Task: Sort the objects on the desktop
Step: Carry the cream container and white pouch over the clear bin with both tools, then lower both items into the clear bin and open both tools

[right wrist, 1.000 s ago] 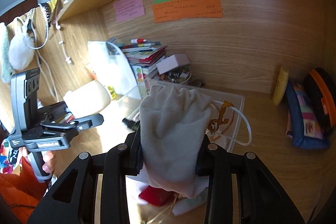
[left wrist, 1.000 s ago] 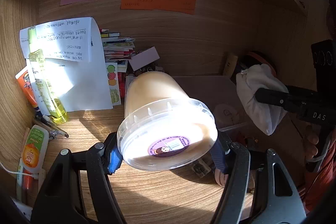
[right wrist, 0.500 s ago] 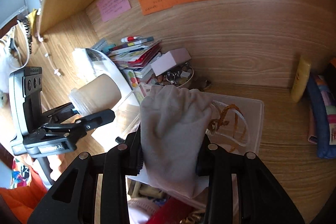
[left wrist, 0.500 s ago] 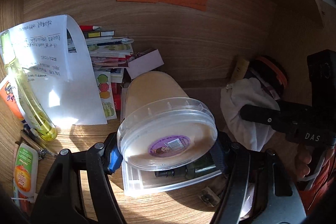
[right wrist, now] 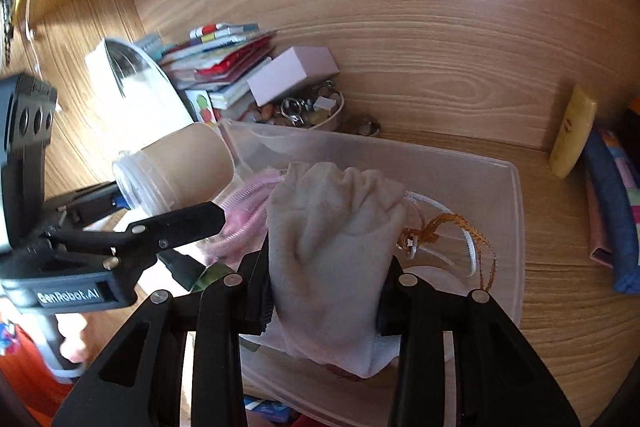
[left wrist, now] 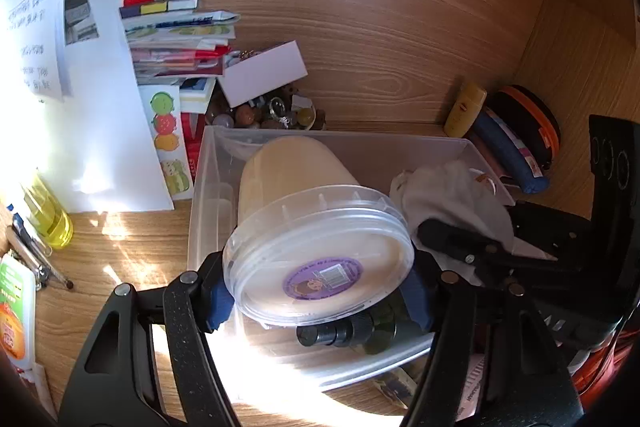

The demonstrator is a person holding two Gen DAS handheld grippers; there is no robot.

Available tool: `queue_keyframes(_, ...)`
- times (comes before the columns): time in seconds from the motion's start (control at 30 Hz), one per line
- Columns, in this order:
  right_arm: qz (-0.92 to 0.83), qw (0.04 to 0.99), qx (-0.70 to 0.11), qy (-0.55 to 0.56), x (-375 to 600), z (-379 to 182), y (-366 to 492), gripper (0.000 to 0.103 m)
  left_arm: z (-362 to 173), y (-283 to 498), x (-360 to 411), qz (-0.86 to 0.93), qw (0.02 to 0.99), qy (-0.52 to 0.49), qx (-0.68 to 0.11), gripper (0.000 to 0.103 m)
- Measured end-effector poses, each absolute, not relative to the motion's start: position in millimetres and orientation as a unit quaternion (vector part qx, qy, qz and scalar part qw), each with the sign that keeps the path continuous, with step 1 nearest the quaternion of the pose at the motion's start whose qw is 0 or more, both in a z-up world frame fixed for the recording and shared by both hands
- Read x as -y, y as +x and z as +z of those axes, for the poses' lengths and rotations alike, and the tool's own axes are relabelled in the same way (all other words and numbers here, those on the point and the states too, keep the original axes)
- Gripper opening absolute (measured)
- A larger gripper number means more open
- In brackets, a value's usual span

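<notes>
A cream jar [left wrist: 304, 211] with a clear lid and purple sticker is clamped on its side in my left gripper [left wrist: 316, 291], lid toward the camera, hanging over the left half of a clear plastic bin [left wrist: 208, 163]. My right gripper [right wrist: 324, 287] is shut on a grey drawstring pouch [right wrist: 336, 227], held over the bin [right wrist: 516, 211]; its white cord and an orange cord trail to the right. In the right wrist view the jar [right wrist: 180, 167] and left gripper [right wrist: 160, 195] are close on the left. The pouch [left wrist: 452, 195] also shows right of the jar.
Behind the bin stand a book stack [left wrist: 176, 43], a pink box [right wrist: 292, 71] and a bowl of trinkets [right wrist: 312, 111]. A yellow tube [right wrist: 572, 135] and blue pencil case [right wrist: 612, 211] lie right. White paper [left wrist: 80, 99], a yellow bottle [left wrist: 48, 215] and pens lie left.
Both grippers have moved forward and down toward the back wall. The jar and the pouch now hang over the clear bin instead of in front of it.
</notes>
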State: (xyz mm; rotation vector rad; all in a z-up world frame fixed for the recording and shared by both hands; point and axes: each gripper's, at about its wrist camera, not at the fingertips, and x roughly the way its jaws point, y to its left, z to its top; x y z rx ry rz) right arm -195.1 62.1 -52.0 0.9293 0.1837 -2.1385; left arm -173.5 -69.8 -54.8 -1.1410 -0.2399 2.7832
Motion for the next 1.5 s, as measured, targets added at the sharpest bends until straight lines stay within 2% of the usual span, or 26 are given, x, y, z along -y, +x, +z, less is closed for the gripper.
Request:
queue_keyframes(0.2, -0.846, 0.38, -0.078, 0.366, -61.4, -57.0, -197.3, 0.035, -58.5, -176.0, 66.5, 0.917, 0.07, -0.384, 0.082, 0.068)
queue_keyframes(0.57, -0.849, 0.359, -0.091, 0.377, -61.0, -67.0, -205.4, 0.035, -60.7, -174.7, 53.1, 0.923, 0.048, -0.38, 0.039, 0.068)
queue_keyframes(0.8, -0.853, 0.356, -0.112, 0.365, -59.0, -65.8, -198.1, 0.05, -57.9, -172.5, 55.2, 0.925, 0.046, -0.376, 0.044, 0.069)
queue_keyframes(1.03, -0.856, 0.348, -0.125, 0.362, -60.0, -64.4, -197.2, 0.054, -54.6, -167.1, 54.3, 0.926, 0.044, -0.371, 0.042, 0.069)
queue_keyframes(1.1, -0.855, 0.347, -0.129, 0.363, -59.1, -64.3, -195.9, 0.059, -51.3, -163.6, 55.9, 0.93, 0.038, -0.363, 0.045, 0.071)
queue_keyframes(1.17, -0.857, 0.341, -0.133, 0.362, -59.4, -63.8, -194.9, 0.069, -47.7, -160.4, 57.8, 0.934, 0.033, -0.354, 0.047, 0.075)
queue_keyframes(1.2, -0.855, 0.347, -0.131, 0.363, -59.8, -63.5, -194.8, 0.078, -45.6, -158.8, 58.2, 0.935, 0.033, -0.349, 0.047, 0.075)
queue_keyframes(1.23, -0.85, 0.357, -0.124, 0.366, -60.6, -62.5, -194.6, 0.08, -42.9, -157.1, 58.4, 0.937, 0.038, -0.345, 0.048, 0.076)
queue_keyframes(1.33, -0.835, 0.392, -0.102, 0.372, -64.3, -57.4, -191.3, 0.082, -34.2, -150.4, 57.2, 0.942, 0.037, -0.331, 0.039, 0.083)
queue_keyframes(1.5, -0.836, 0.386, -0.108, 0.375, -68.0, -54.5, -185.8, 0.082, -19.0, -135.9, 53.4, 0.95, 0.024, -0.311, 0.022, 0.096)
